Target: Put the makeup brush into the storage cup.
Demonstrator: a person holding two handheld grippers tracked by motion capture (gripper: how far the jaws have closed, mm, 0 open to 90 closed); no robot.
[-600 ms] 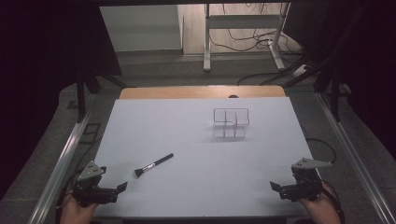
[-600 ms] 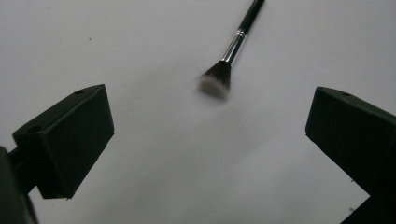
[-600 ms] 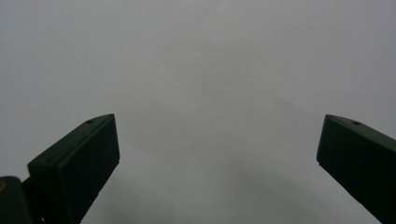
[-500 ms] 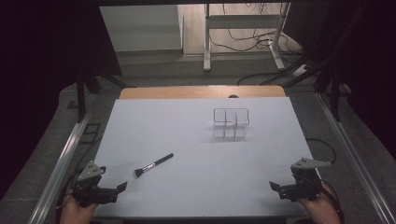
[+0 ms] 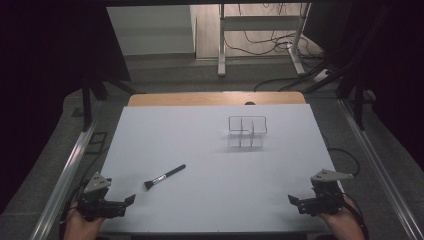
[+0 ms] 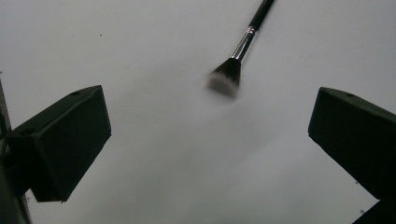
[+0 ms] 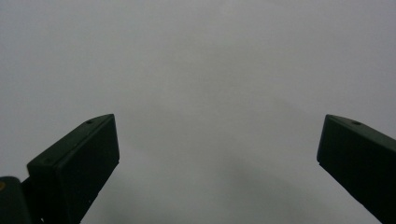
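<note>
A black-handled makeup brush (image 5: 164, 177) lies flat on the white table (image 5: 210, 150), left of centre, its bristles toward the near left. In the left gripper view the brush (image 6: 238, 56) lies just beyond the wide-apart jaws, bristle end nearest. My left gripper (image 5: 127, 201) rests at the near-left corner of the table, open and empty, a short way from the brush. My right gripper (image 5: 295, 201) rests at the near-right corner, open, with bare table between its jaws (image 7: 215, 154). A clear compartmented organiser (image 5: 246, 132) stands right of centre, farther back.
Metal rails run along both sides of the table (image 5: 65, 170). A wooden strip (image 5: 215, 98) borders the far edge. Beyond it stand a metal frame's legs (image 5: 260, 35) and floor cables. A cable (image 5: 345, 155) trails by the right edge.
</note>
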